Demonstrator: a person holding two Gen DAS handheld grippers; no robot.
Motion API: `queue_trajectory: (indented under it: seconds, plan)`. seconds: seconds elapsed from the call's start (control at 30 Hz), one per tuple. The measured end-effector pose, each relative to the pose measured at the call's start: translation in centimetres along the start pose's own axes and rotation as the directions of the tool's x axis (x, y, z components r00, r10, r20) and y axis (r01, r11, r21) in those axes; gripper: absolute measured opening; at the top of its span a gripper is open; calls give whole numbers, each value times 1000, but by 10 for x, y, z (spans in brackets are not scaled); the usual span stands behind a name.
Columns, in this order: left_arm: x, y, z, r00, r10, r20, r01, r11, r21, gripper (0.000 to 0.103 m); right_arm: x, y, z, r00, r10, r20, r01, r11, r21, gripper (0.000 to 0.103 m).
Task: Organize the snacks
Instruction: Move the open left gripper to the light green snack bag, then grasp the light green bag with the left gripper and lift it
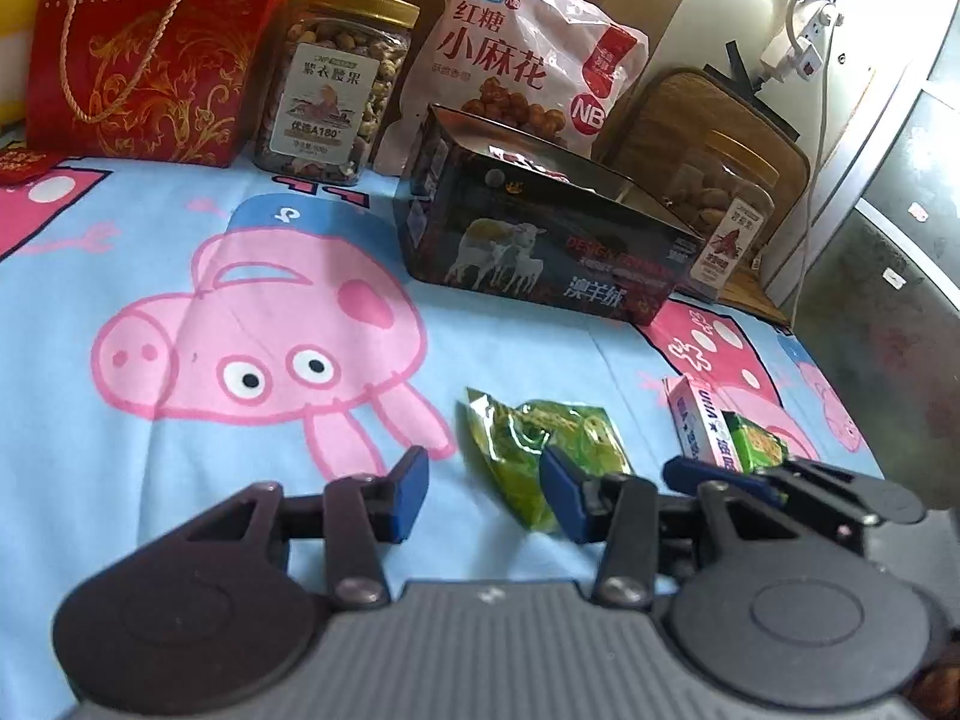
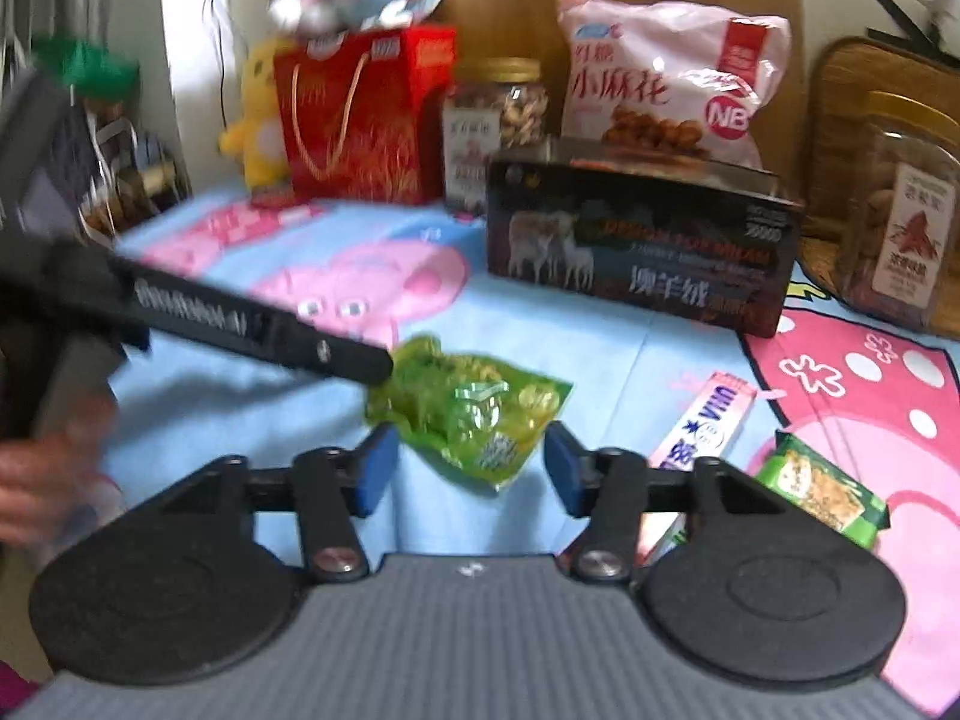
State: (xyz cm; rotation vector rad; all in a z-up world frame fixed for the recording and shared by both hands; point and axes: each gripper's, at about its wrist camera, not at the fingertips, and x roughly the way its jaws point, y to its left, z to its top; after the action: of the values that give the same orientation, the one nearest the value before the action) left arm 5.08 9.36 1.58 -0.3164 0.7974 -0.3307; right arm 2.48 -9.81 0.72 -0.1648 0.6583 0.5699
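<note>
- The left hand-held gripper [image 1: 483,495] has its jaws spread wide and grips nothing; the right hand-held gripper [image 2: 468,468] is likewise spread and unloaded.
- The green snack packet [image 2: 474,414] lies on the bed sheet [image 1: 180,276], in front of the dark open box [image 1: 540,240].
- The box's inside cannot be made out.
- Right of the packet lie a pink carton [image 2: 705,426] and a small green bar [image 2: 822,492].
- Behind the box stand a clear nut jar [image 1: 336,84] filled with nuts and a pink bag [image 1: 528,54].
- Right of the box stands another jar [image 2: 906,222] holding brownish pieces.
</note>
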Motion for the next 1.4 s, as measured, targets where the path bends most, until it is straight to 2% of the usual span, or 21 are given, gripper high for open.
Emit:
queue_trajectory:
  seconds: [0.03,0.17,0.43,0.5,0.57,0.67,0.77,1.07,1.4]
  plan:
    - [1,0,0,1000,-4,-3,4,1000,-3,42,2,0,-2,1000,-11,-3,11,1000,-9,61]
    - [8,-4,4,999,-34,-17,34,999,-11,53,4,-1,-1,1000,-17,7,17,1000,-19,61]
    - [26,-12,13,994,-88,-65,83,994,-71,50,7,1,-4,999,-2,34,3,1000,-18,61]
    - [27,-12,14,992,-102,-73,95,991,-98,46,7,1,-5,999,2,39,-1,1000,-12,61]
    - [28,-13,14,993,-94,-71,86,991,-104,45,6,0,-5,999,13,41,-12,1000,-7,61]
    - [25,-19,14,997,-55,-54,51,996,-78,37,4,-1,-5,998,28,49,-29,1000,12,61]
    - [30,-24,14,998,21,-63,-24,999,-46,28,3,-3,-6,997,43,56,-45,998,33,61]
    - [29,-42,10,994,105,-40,-104,994,33,28,0,-3,-7,996,55,66,-58,997,51,61]
    - [25,-41,9,993,109,-40,-108,994,27,28,0,-5,-7,996,55,69,-59,996,61,61]
